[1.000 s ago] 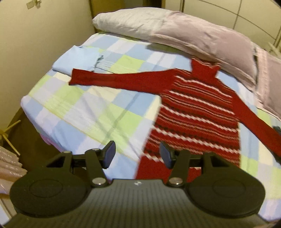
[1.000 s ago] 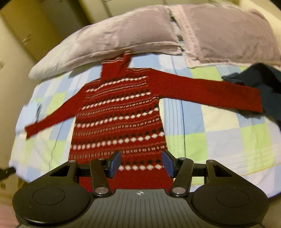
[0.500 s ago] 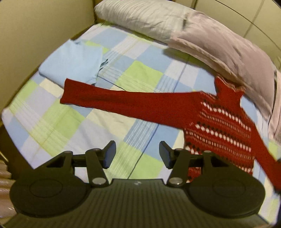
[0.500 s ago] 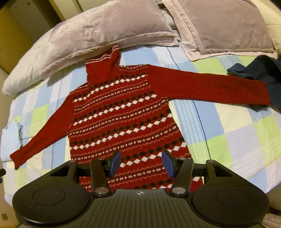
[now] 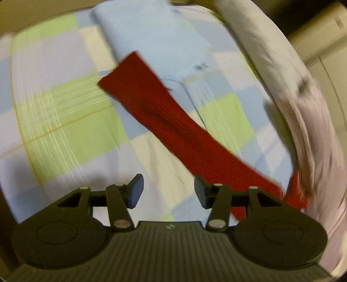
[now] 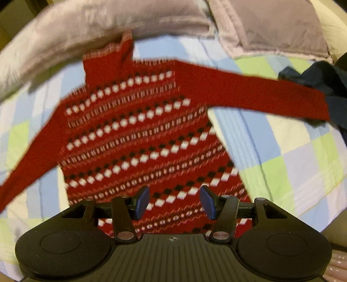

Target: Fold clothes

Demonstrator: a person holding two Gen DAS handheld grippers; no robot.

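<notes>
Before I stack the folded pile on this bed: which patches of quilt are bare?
Bare quilt lies below the red sweater's outstretched sleeve, short of the dark garment. Another patch lies beside the other sleeve's cuff, below the light blue cloth. Crowded: the pillows along the head.

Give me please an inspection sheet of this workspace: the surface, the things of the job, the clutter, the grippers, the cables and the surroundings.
Surface: bed with checked sheet in blue, green and white.
Job's things: red patterned sweater lying flat, both sleeves spread; one sleeve runs diagonally in the left wrist view.
Clutter: dark blue garment at the other sleeve's end; light blue cloth under the sleeve's cuff.
Grippers: left gripper closing, nothing between its jaws; right gripper open above the sweater's hem.
Cables: nothing seen.
Surroundings: pillows at the head, wall beyond.
</notes>
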